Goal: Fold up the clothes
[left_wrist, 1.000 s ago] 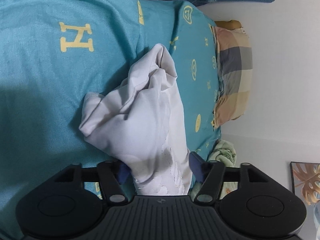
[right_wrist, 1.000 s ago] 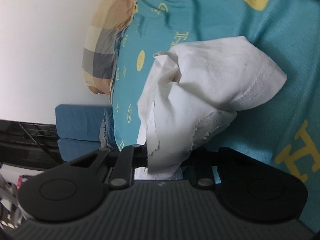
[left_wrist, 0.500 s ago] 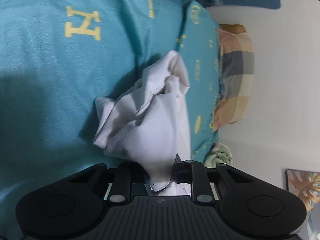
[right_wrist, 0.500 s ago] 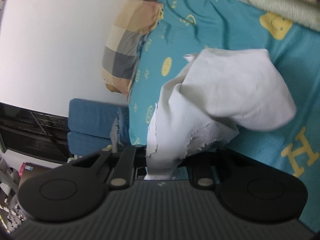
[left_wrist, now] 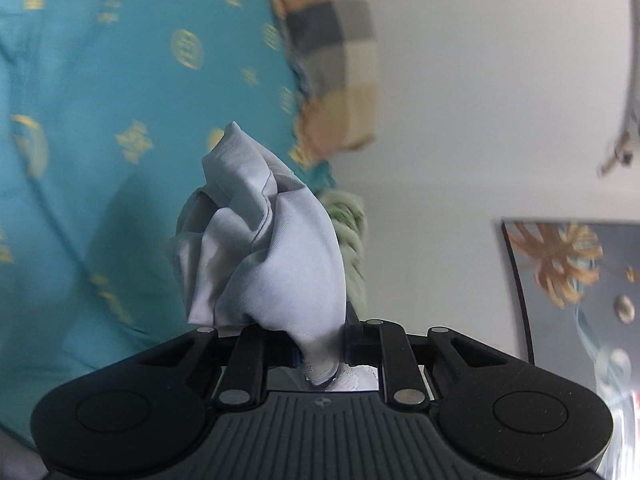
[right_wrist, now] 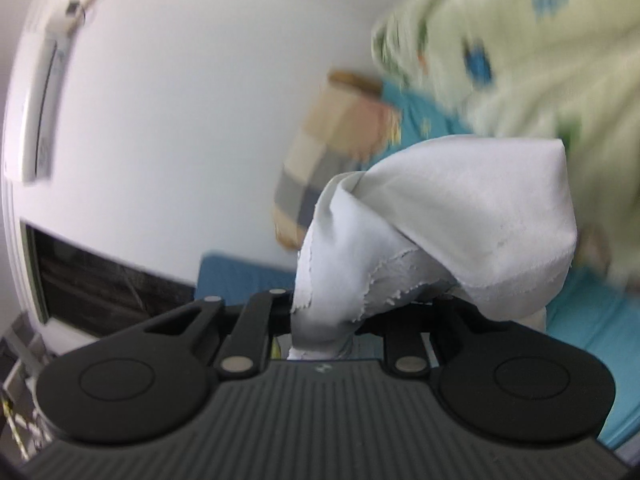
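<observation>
White, thin cotton-like cloth (left_wrist: 280,264) is bunched between the black fingers of the left gripper (left_wrist: 320,354), whose jaws are clamped together on a twisted corner of it. From that pinch the crumpled white garment rises in thick folds, held up in front of the teal bedsheet with yellow printed emblems (left_wrist: 120,120). A little of its ragged lower edge pokes out below the jaws.

In the right wrist view, the right gripper (right_wrist: 320,332) is likewise closed on a gathered corner of the same white garment (right_wrist: 460,216). Here the fabric balloons outward to the right in one smooth rounded fold, with a frayed, torn-looking hem running across its underside.

Beyond the cloth lie a checked pillow in beige, grey and peach (left_wrist: 332,60), a pale green patterned blanket (right_wrist: 520,40) and a plain white wall (left_wrist: 480,80). The right view is blurred, so the blanket's print cannot be read. Both grippers' fingertips are hidden by the fabric, and the garment's full shape cannot be made out.
</observation>
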Demonstrator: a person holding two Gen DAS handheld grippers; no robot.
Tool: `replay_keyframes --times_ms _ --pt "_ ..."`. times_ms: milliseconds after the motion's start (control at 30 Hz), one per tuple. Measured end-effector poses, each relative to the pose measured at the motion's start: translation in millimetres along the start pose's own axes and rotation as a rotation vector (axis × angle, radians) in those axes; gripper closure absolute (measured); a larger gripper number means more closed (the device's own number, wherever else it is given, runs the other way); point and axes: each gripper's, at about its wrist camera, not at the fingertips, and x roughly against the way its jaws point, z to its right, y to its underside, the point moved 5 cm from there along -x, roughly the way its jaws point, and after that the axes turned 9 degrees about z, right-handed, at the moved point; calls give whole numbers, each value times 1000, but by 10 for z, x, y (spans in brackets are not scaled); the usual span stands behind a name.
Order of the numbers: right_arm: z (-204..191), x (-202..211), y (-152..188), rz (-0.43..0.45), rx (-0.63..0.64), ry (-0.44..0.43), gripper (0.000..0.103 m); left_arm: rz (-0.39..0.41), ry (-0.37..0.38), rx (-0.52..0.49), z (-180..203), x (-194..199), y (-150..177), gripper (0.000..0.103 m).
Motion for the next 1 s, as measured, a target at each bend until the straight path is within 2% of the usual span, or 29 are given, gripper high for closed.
replay_keyframes --times_ms 67,200,333,433,533,600,700,767,900,1000 --pt "-93 93 -508 60 25 17 82 -56 23 -15 366 -419 241 84" --pt "-243 287 -1478 203 159 45 82 -169 67 -32 919 -1317 831 84" --pt "15 384 -2291 298 193 50 82 -254 110 -81 1303 -2134 1524 84" --pt "391 411 -2726 350 212 73 82 -307 158 -158 1332 -2482 2076 84" --pt "908 374 -2864 360 214 134 82 -354 147 -223 1100 -2730 2410 84" --pt "1294 328 -2811 307 196 234 82 -376 110 -255 892 -2735 2454 84" --pt "1895 244 -2639 180 76 391 82 -408 54 -303 580 -2741 2519 84" --pt "2174 216 -2519 141 14 432 82 -430 17 -334 372 -2744 2561 80" --pt "2163 164 -2539 144 3 427 80 -472 -58 -397 -44 -2746 2642 67" --pt "2073 269 -2499 126 -29 438 76 -460 -78 -465 36 -2626 2598 60"
